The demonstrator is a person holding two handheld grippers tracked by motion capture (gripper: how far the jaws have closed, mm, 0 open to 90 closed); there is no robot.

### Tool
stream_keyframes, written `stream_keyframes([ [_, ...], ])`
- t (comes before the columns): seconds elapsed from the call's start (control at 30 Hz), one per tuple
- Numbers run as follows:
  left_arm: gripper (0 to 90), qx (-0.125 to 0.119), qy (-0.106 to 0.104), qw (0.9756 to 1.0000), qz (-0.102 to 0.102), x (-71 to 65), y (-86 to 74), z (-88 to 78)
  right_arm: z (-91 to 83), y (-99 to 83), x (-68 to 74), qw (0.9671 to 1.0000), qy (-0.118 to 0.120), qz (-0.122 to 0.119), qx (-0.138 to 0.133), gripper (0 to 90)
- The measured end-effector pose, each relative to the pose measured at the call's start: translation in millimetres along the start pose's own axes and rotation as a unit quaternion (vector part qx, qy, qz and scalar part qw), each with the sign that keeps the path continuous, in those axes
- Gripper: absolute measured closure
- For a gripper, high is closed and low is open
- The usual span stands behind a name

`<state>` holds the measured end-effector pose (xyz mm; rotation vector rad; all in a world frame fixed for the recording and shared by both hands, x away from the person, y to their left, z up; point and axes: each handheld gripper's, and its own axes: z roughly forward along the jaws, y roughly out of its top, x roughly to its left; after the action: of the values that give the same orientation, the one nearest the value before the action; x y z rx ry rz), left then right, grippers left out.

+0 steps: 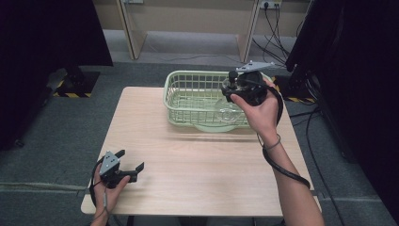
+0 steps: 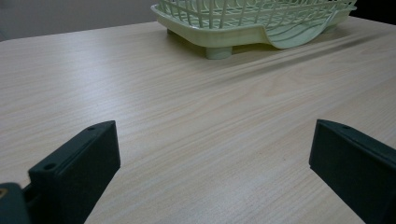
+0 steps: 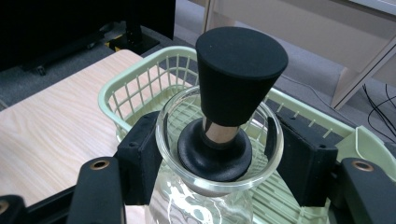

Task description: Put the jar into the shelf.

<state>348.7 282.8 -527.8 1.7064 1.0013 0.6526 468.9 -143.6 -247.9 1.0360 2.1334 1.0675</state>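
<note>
The right gripper (image 1: 235, 89) sits in the upper right of the high view, over the right part of the pale green basket (image 1: 175, 101), and it is closed on the neck of a clear glass bottle (image 1: 228, 111). In the right gripper view the two black jaws press on either side of the bottle's flared rim (image 3: 164, 140), one at centre left and one at centre right, so the bottle stands directly between them, touching both. Its long axis runs upright: the black stopper (image 3: 239, 74) rises from the mouth toward the top of that frame, and the glass body drops away below the jaws toward the bottom edge. Judging by the high view, the body hangs inside or just above the basket's near right corner; whether its base rests on the basket floor I cannot tell.

The coming move turns on that upright axis against the basket wall. The bottle has to travel straight along its own length to pass the rim, and the near wall lies just beside the glass, toward the bottom of the high view.

The left gripper (image 1: 127, 165) rests at the lower left of the high view, on the desk (image 1: 197, 165), well apart from the basket. Its jaws stand wide open with nothing between them, as the left gripper view shows bare wood there. The right hand (image 1: 259, 110) is clearly the nearer one.
</note>
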Motion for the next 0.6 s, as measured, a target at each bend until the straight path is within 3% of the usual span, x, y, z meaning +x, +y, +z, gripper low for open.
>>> stream_keyframes([
  [0.6,1.5,0.000,-0.001,1.0000,0.000,0.2,0.0,0.0,19.6,17.7,-18.9,0.9995,-0.014,0.027,0.006,37.2],
])
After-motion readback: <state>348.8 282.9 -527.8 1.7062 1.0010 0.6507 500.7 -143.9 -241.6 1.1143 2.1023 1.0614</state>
